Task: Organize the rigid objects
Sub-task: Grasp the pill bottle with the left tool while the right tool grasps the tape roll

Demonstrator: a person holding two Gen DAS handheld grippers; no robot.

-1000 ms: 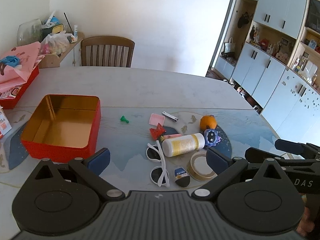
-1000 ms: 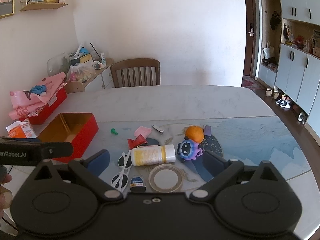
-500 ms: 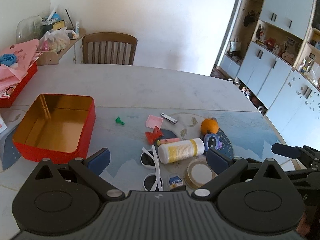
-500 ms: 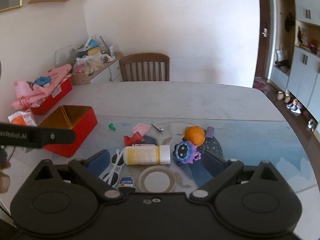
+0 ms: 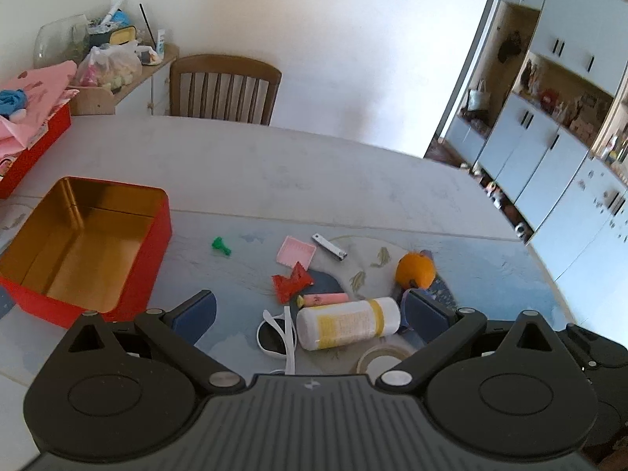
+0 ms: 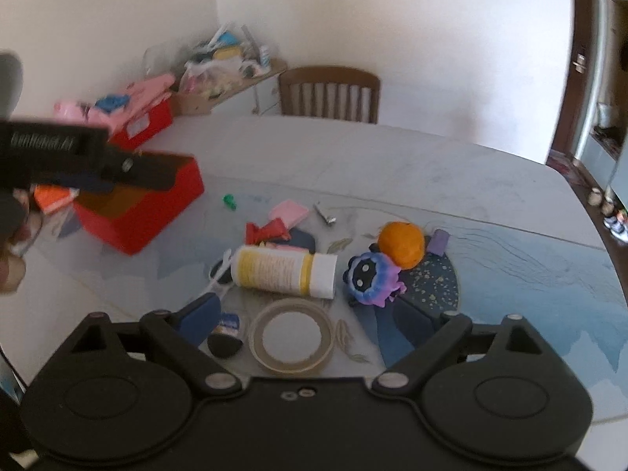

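Both hand-held grippers, left (image 5: pixel 308 308) and right (image 6: pixel 310 316), spread, empty, now lower and closer over clutter at near worktop edge. White bottle (image 5: pixel 347 324) lying beside tape ring (image 6: pixel 291 340). Red tin (image 5: pixel 84 243) empty, left edge. First pick likely imminent.

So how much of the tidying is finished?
Nothing yet: the red tin is empty. Neither hand-held gripper, left or right, holds anything; both are open. Left to sort: bottle, tape, orange, sunglasses and other bits.
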